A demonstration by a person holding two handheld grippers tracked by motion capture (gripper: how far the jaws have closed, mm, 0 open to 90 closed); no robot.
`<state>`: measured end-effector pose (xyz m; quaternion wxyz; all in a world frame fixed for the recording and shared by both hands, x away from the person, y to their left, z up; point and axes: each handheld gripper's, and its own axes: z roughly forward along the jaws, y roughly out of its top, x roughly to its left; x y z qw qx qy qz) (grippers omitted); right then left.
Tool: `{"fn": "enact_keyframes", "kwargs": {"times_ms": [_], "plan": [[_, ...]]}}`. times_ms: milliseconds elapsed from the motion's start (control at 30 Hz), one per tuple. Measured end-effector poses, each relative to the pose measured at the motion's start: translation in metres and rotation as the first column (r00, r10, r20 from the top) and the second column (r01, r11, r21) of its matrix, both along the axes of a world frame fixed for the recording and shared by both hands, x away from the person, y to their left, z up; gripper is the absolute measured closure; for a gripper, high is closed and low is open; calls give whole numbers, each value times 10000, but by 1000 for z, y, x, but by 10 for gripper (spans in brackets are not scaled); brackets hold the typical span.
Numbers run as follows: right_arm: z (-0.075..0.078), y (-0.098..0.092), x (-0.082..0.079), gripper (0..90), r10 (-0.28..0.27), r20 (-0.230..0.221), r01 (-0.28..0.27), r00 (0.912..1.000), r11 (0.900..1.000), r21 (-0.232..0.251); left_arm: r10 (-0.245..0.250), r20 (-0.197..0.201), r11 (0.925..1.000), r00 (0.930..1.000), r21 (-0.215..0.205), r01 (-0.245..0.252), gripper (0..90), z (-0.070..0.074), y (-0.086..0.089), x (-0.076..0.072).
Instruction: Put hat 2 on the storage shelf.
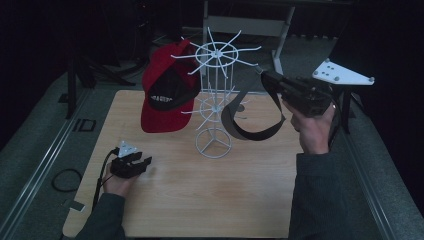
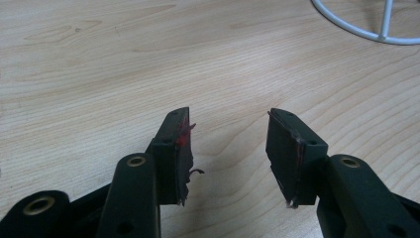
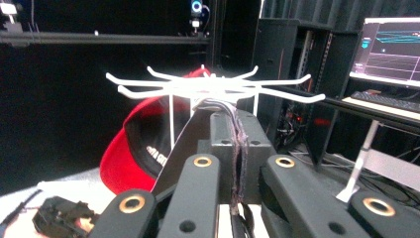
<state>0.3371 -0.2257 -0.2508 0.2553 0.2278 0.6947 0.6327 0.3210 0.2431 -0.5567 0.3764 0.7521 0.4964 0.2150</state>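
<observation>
Black strap point(image 1: 250, 120) is hanging pinched between the closed jaws of the right gripper point(image 1: 265, 76) just beside the white wire rack point(image 1: 215, 95), while the left gripper point(image 1: 142, 161) is resting wide open, holding nothing.

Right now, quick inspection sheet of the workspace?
Surface: wooden table, bare around the rack base.
Job's things: white wire rack upright; red cap hung on it; dark visor dangling from the right tool.
Clutter: nothing seen.
Grippers: left tool open, resting on the table; right tool shut on the visor strap, near the rack top.
Cables: black cable trailing from the left tool.
Surroundings: dark; monitor behind.
</observation>
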Motion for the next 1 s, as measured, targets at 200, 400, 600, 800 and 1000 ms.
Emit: {"fn": "enact_keyframes", "kwargs": {"times_ms": [200,400,600,800,1000], "plan": [[3,-2,1,879,147,-52,-145,9999,9989,450,0,8,10000,10000,1,0,530,0,0,0],[5,-4,4,879,420,-211,-395,9989,9933,1083,-9,-5,10000,10000,18,9,530,0,0,0],[6,-3,12,878,418,-347,-367,9985,9897,1384,-20,-19,10000,10000,50,20,530,0,0,0],[6,2,18,879,386,-478,-313,9981,9890,1445,-20,-8,10000,10000,35,20,530,0,0,0],[1,10,33,879,232,-950,-117,9952,9927,1199,-14,-1,10000,10000,22,14,530,0,1,0]]}}
